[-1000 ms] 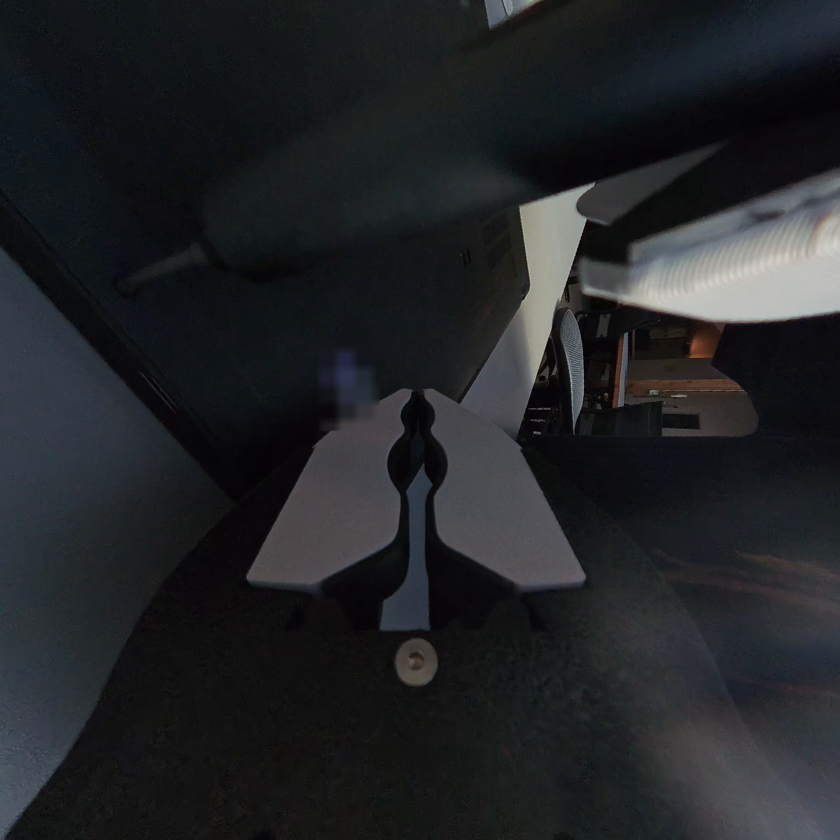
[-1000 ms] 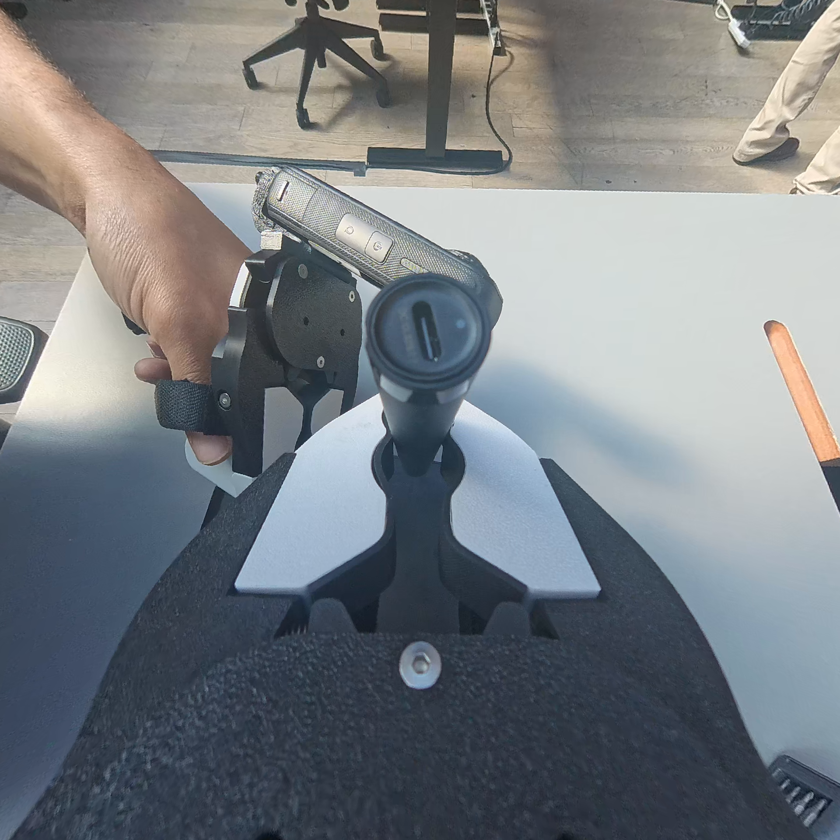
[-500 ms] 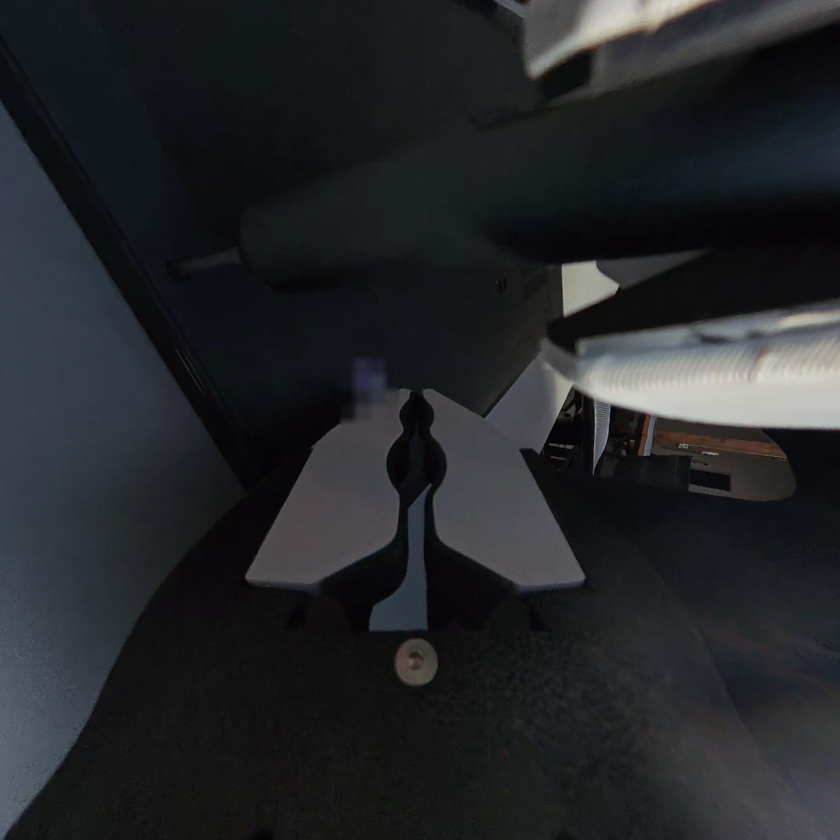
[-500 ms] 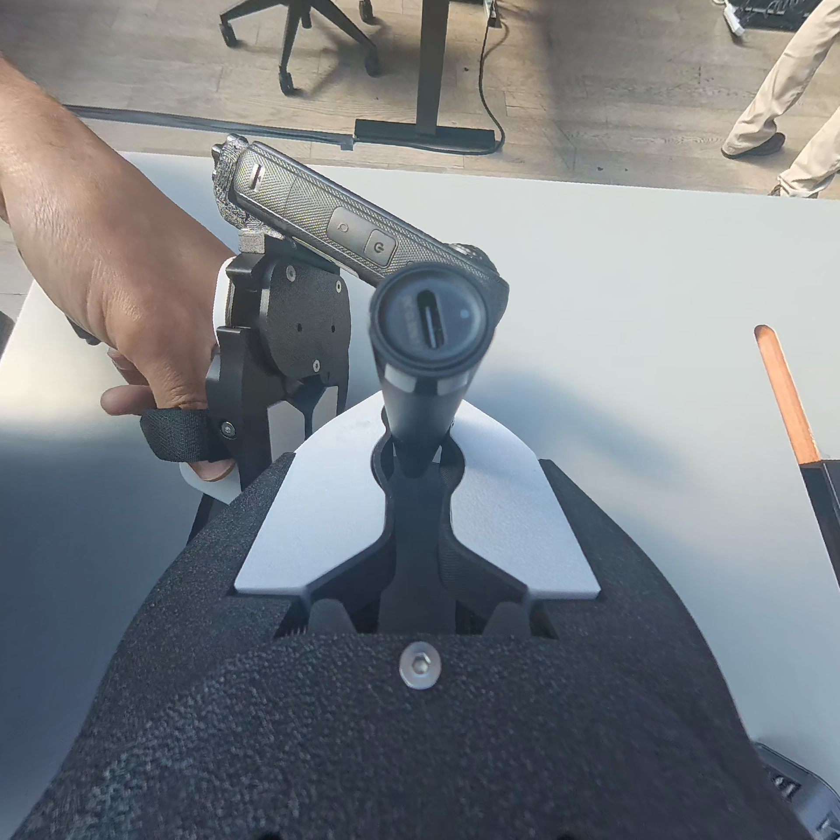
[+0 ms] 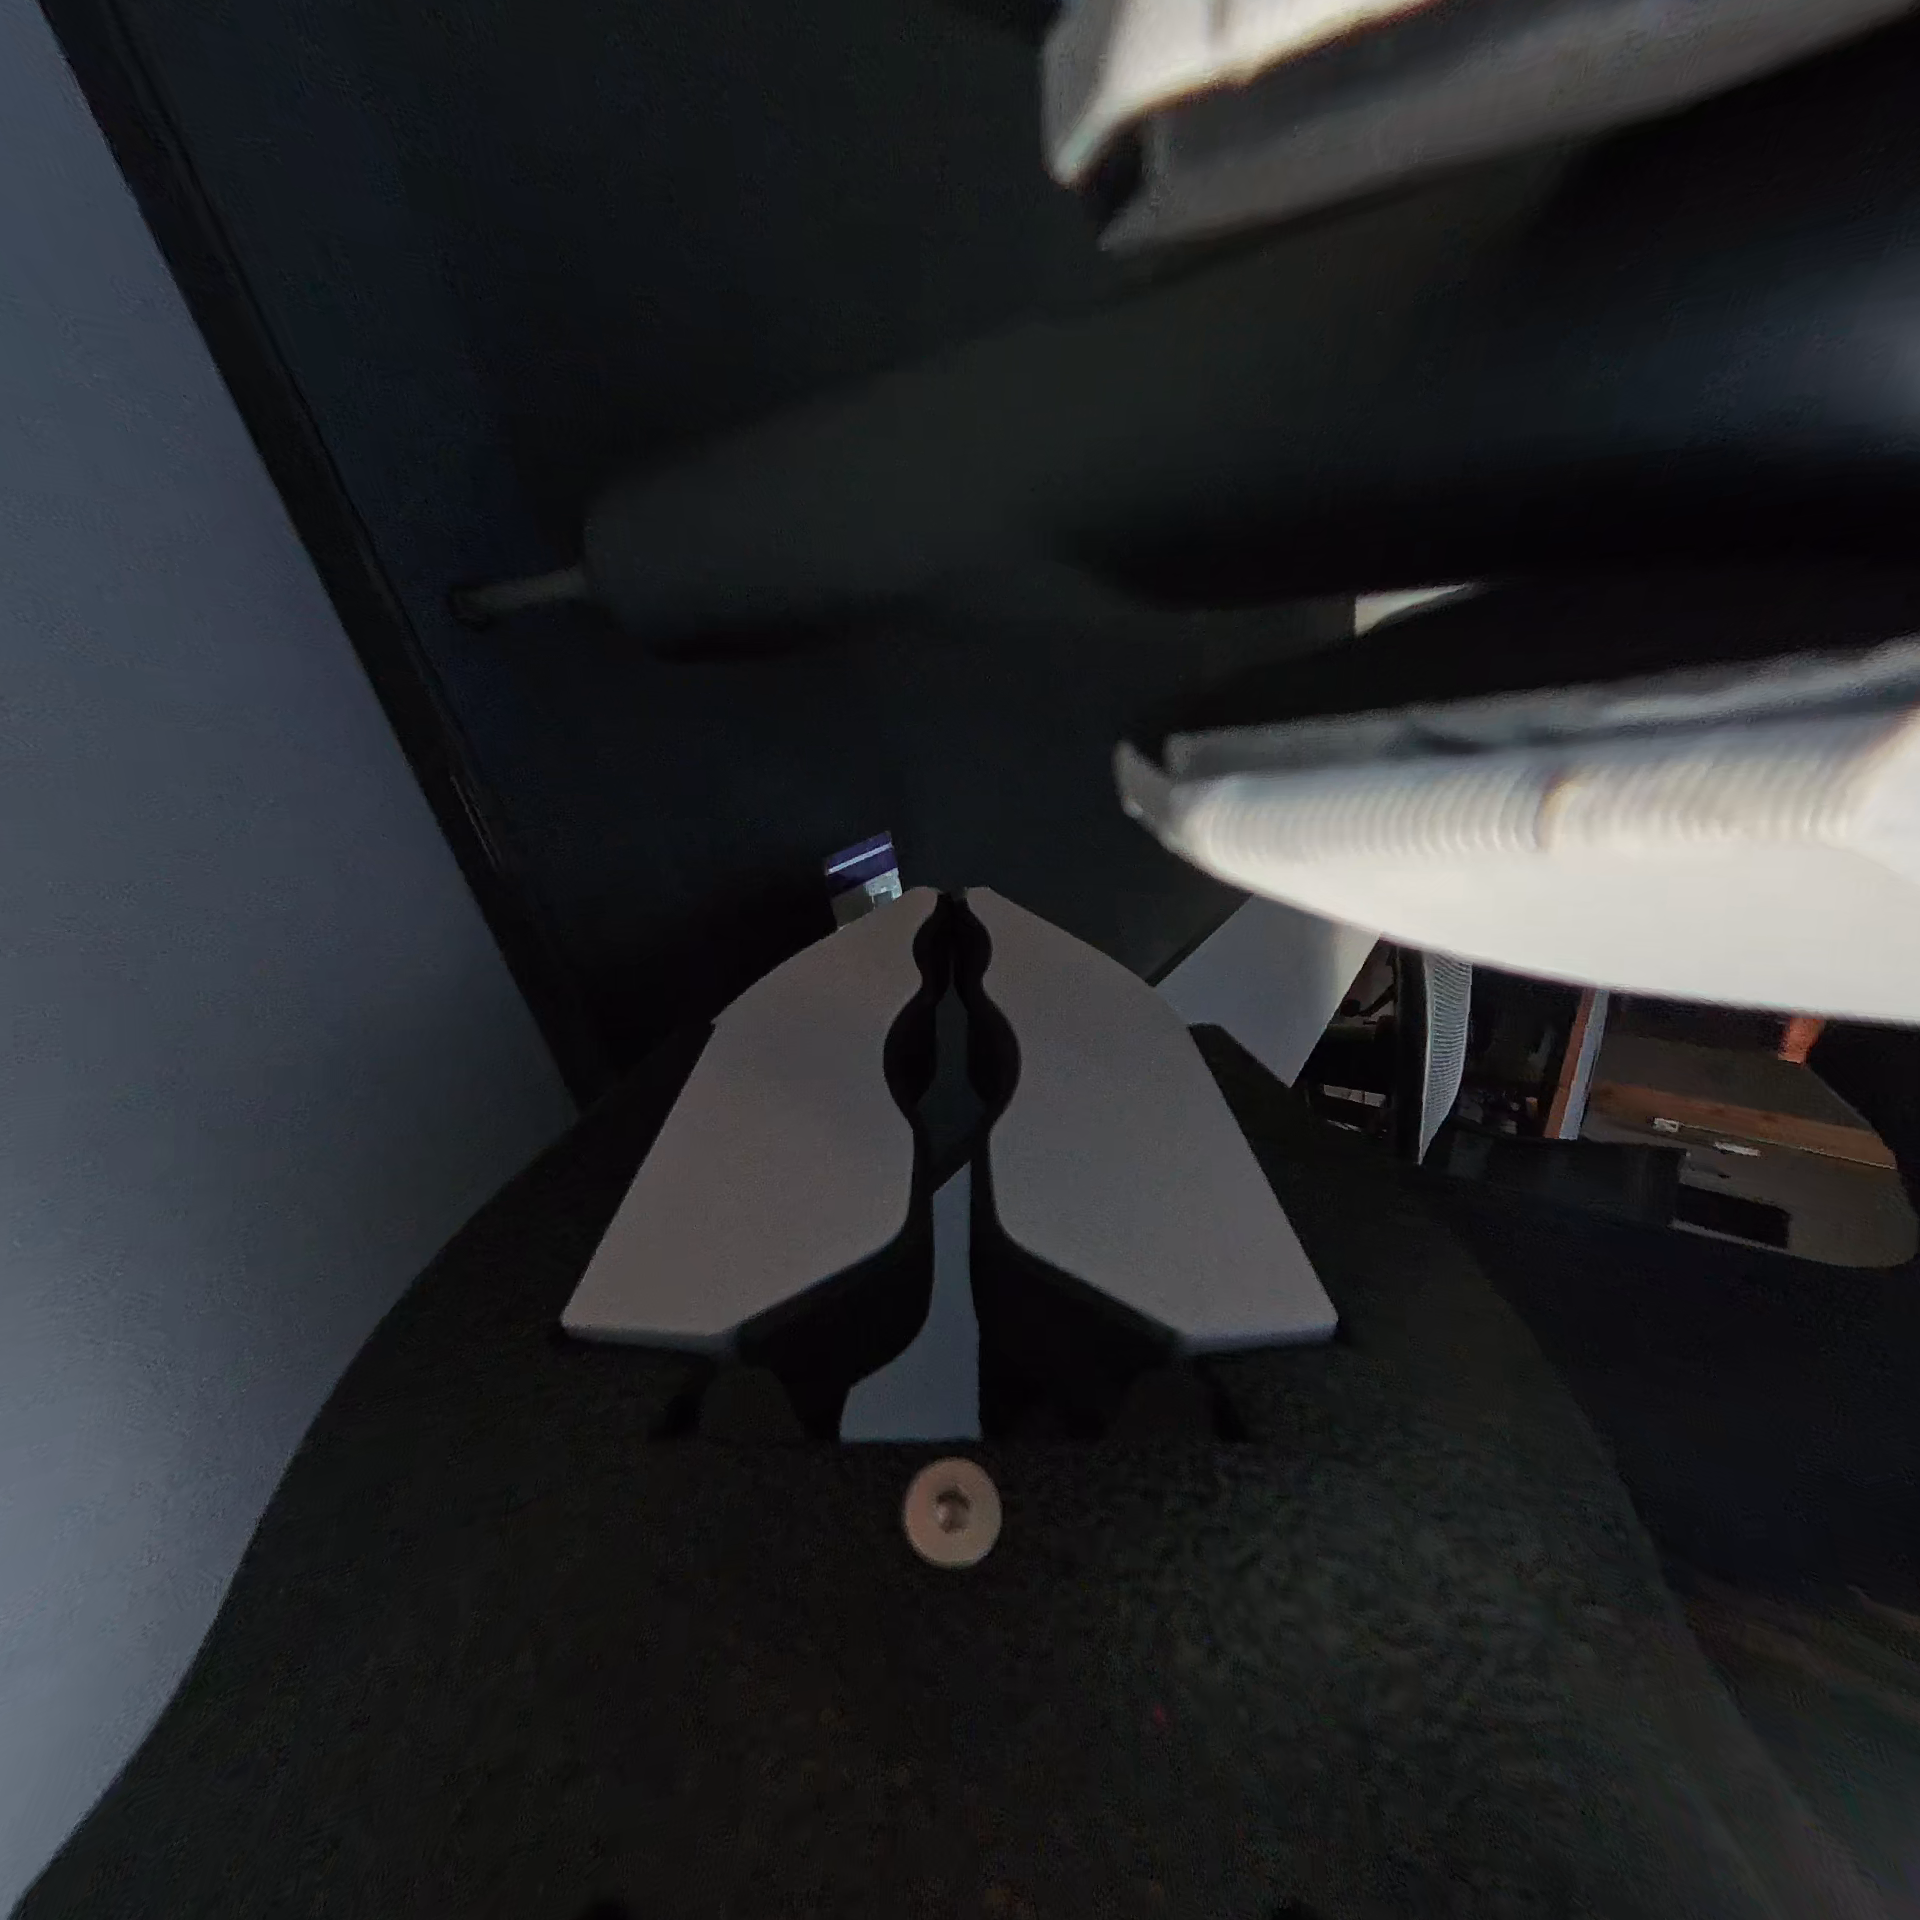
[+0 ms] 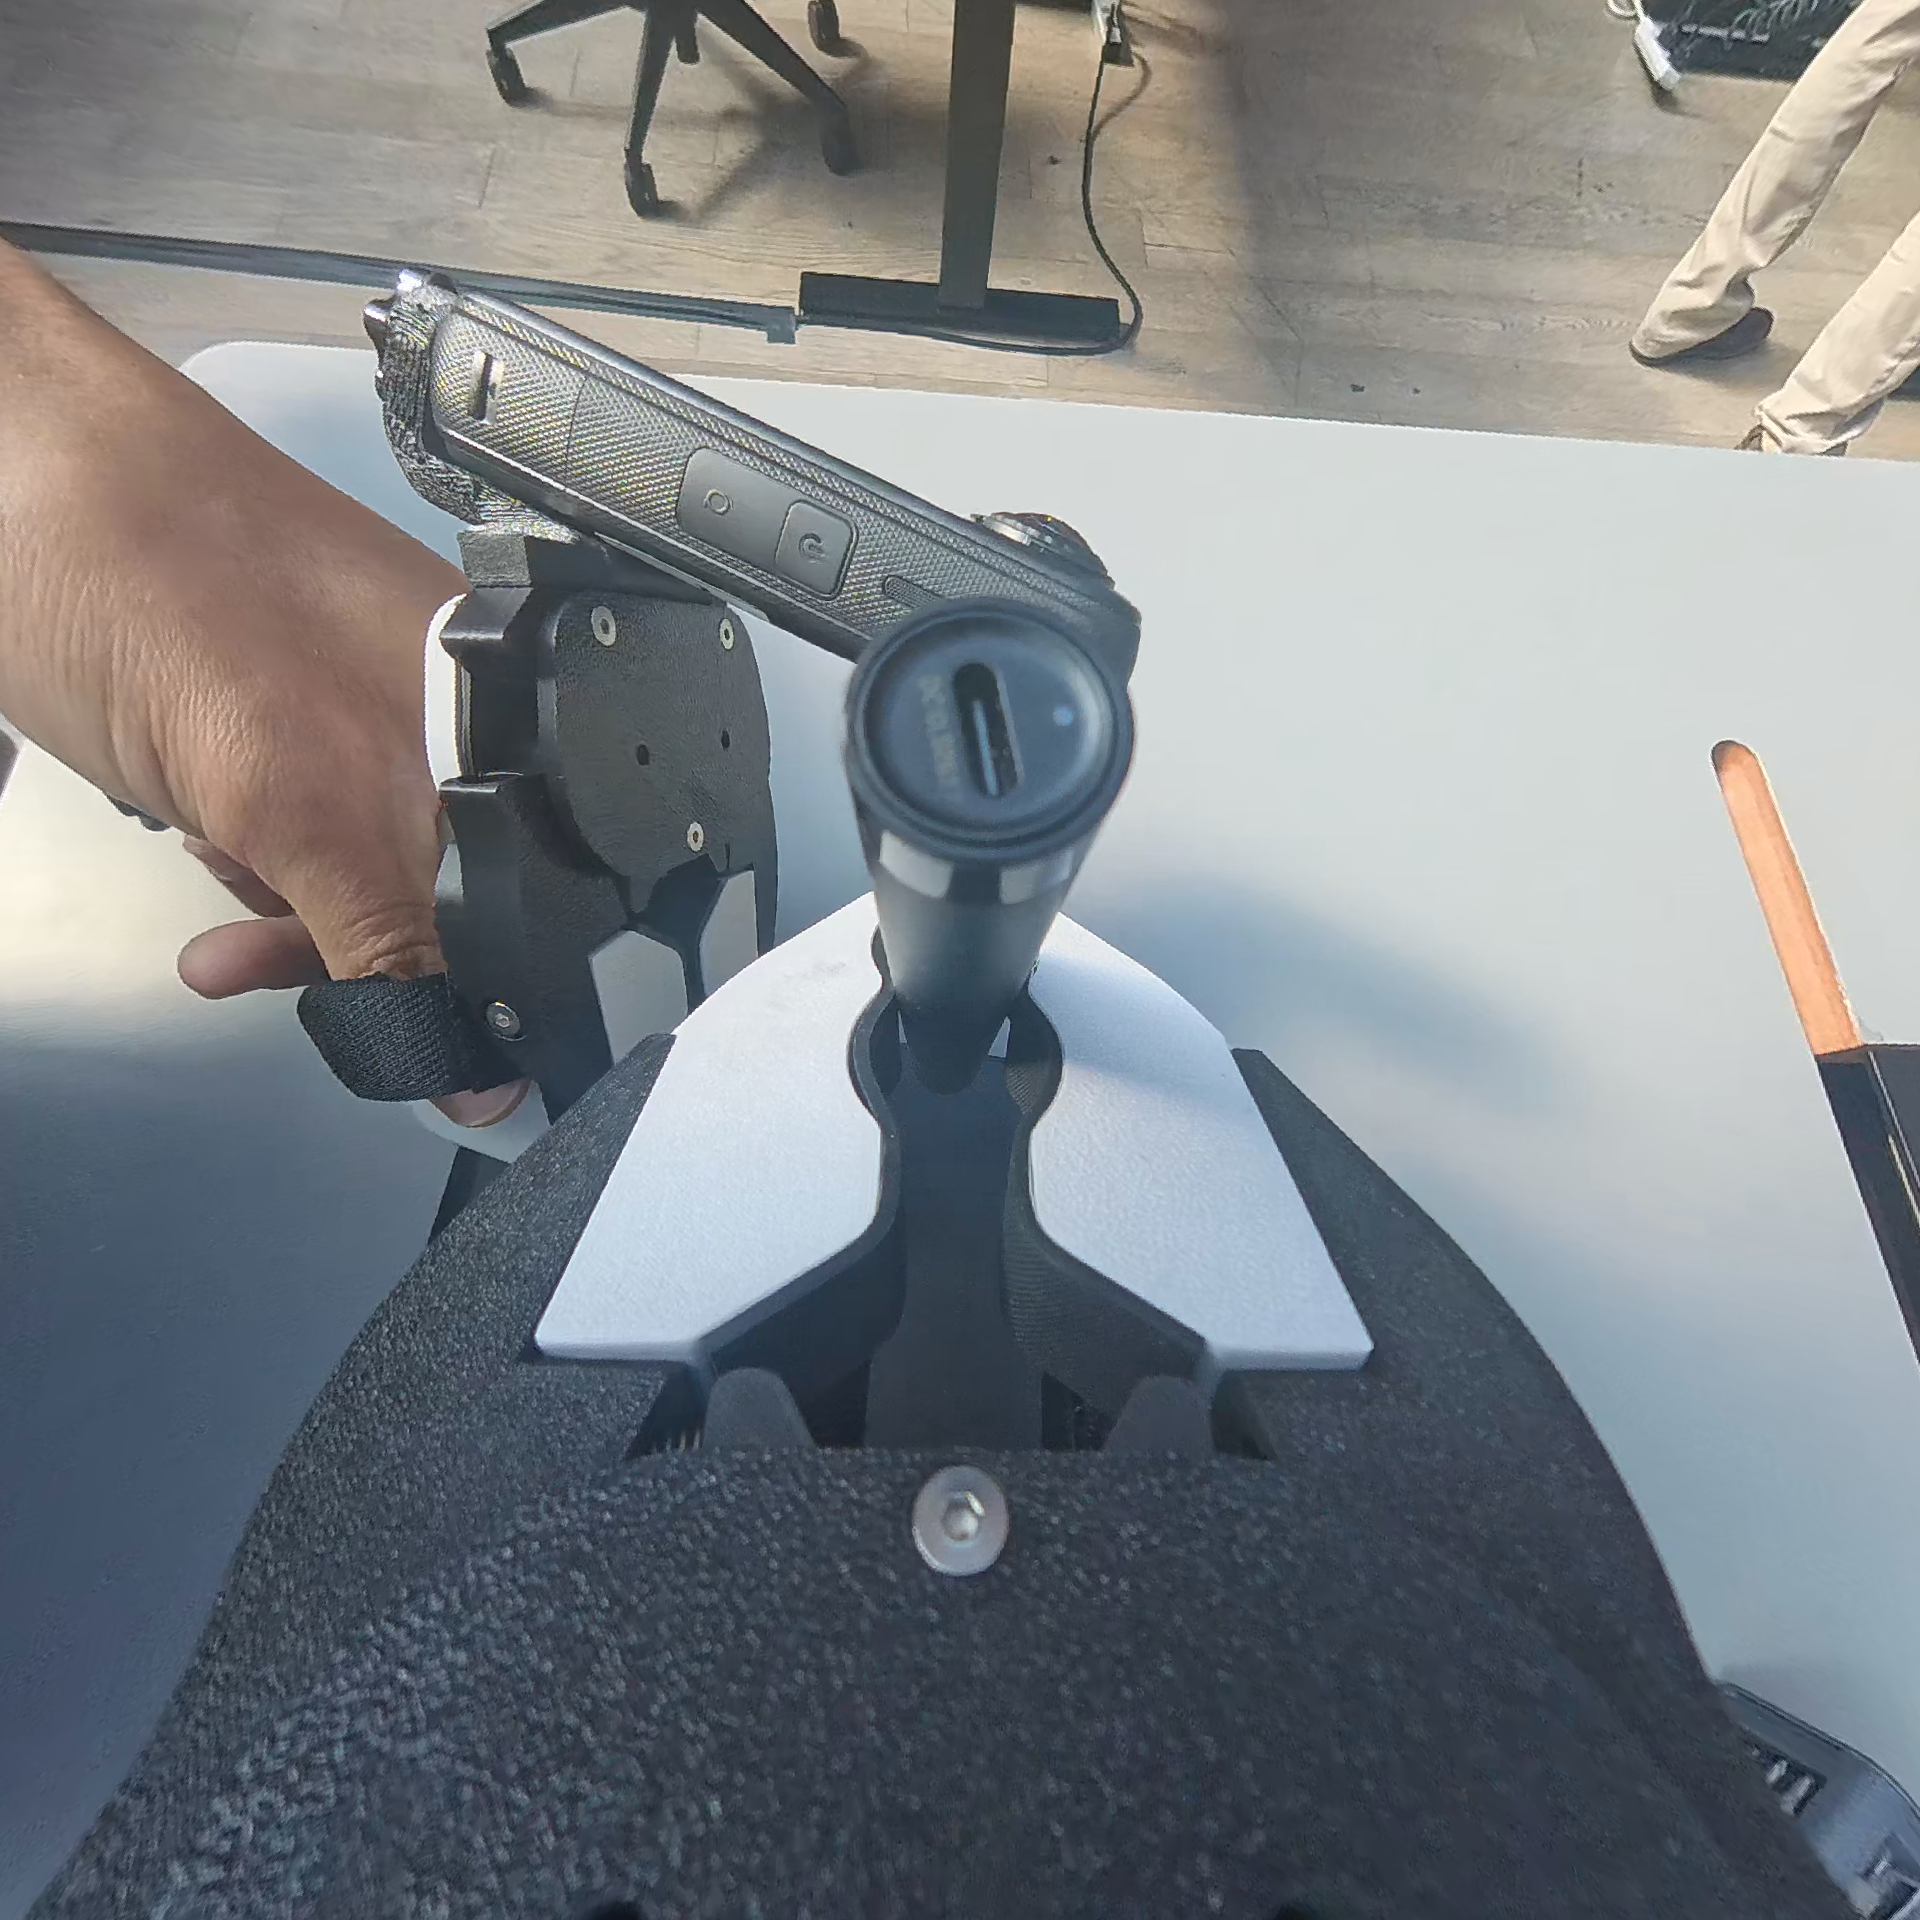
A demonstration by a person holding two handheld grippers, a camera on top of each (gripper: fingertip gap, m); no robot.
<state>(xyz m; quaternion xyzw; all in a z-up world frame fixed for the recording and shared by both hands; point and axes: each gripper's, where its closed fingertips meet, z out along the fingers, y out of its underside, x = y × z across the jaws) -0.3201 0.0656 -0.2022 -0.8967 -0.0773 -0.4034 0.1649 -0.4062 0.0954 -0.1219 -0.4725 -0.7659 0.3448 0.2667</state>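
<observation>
My right gripper (image 6: pixel 951 997) is shut on a black cylindrical power screwdriver (image 6: pixel 982 790). Its rear end, with a charging port, points up at the camera. A hand (image 6: pixel 208 665) holds my left gripper (image 6: pixel 675 956) just to the left of it, over the white table (image 6: pixel 1455 727). In the dim left wrist view my left gripper (image 5: pixel 951 902) is shut with nothing seen between its fingers. It sits close to a dark panel with a small sticker (image 5: pixel 860 873). The blurred screwdriver (image 5: pixel 935 520) and the right gripper's white fingers (image 5: pixel 1558 831) hang above it.
A wooden-handled tool (image 6: pixel 1777 894) and a black box (image 6: pixel 1886 1122) lie at the table's right edge. A black bit case (image 6: pixel 1808 1787) shows at the bottom right. Beyond the table are a chair base (image 6: pixel 675 94), a desk leg (image 6: pixel 966 156) and a person's legs (image 6: pixel 1787 208). Tip to tip, the grippers are about 11 cm apart. The black bit case (image 6: pixel 1808 1787) lies around 25 cm away from my right fingertips.
The left gripper and the hand have shifted left and farther off in the right wrist view. In the left wrist view the right gripper's fingers and the screwdriver loom larger and lower.
</observation>
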